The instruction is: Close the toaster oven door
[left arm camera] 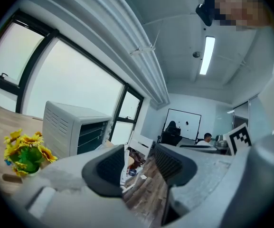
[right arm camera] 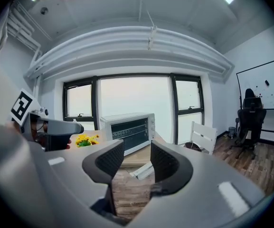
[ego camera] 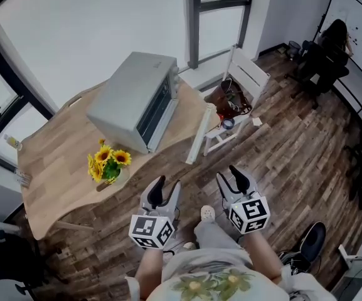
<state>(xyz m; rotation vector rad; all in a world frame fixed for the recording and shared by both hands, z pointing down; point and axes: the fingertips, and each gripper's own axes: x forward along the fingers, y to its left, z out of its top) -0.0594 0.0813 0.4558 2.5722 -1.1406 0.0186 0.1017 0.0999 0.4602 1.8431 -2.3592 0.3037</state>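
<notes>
While the person stands back from the wooden table (ego camera: 52,168), the head view shows the toaster oven (ego camera: 133,96) on it, front facing the person, well apart from the left gripper (ego camera: 169,182) and right gripper (ego camera: 228,174) held over the floor. Left gripper view: jaws apart, nothing between them; oven far off, left of the jaws, beside sunflowers (left arm camera: 25,151). Right gripper view: jaws apart, empty; oven distant, above the left jaw.

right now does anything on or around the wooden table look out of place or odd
Yes: the toaster oven stands with its door dropped open, and the door's outer edge juts out past the edge of the wooden table. The sunflowers beside it look fine, and nothing seems spilled.
</notes>
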